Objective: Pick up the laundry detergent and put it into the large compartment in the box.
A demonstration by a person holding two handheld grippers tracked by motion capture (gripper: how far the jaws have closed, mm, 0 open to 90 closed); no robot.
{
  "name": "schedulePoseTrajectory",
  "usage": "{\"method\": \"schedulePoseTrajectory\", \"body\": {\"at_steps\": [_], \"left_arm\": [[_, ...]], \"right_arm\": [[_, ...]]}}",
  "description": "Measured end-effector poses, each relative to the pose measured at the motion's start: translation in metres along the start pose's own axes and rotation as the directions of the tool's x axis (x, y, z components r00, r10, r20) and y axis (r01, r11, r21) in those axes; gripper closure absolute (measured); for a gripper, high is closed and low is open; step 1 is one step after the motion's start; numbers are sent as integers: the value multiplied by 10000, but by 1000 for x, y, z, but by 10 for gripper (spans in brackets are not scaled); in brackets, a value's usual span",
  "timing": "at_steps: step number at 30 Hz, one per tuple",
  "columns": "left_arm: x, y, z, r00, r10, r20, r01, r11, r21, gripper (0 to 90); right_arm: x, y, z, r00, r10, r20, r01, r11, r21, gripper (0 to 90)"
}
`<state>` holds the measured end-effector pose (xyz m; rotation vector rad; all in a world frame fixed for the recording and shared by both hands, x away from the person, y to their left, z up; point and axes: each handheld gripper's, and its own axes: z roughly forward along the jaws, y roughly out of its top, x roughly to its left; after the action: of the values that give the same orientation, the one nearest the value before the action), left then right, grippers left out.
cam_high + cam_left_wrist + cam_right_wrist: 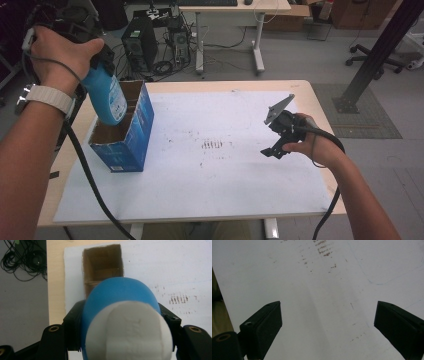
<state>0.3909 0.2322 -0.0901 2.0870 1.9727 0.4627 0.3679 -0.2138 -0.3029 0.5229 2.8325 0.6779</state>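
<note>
Left gripper [100, 62] pinches blue bottle [106, 97], tilted over open box [127, 137] on surface [225, 190]. Right gripper [276, 145] spread wide, holding nothing, well apart above surface.

Even indoor light; near bottle [125, 322] blurred.

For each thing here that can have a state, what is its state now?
Bottle: capped, held tilted in the air, its base at the box's open top.
Box: open at the top, standing on the table, inner divider visible, near cell looks empty.
Left gripper: shut on the bottle.
Right gripper: open, nothing between the jaws, above the white sheet.
</note>
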Motion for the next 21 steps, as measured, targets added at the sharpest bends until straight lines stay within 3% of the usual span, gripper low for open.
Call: {"method": "schedulePoseTrajectory", "body": {"at_steps": [15, 21], "left_arm": [[5, -3, 22, 9998, -137, -126, 137, 9999, 28, 372], [7, -6, 39, 9997, -76, -216, 79, 9999, 147, 372]], "right_arm": [[0, 0, 1, 10000, 35, 4, -35, 10000, 24, 80], [-1, -2, 1, 10000, 78, -3, -78, 10000, 38, 80]]}}
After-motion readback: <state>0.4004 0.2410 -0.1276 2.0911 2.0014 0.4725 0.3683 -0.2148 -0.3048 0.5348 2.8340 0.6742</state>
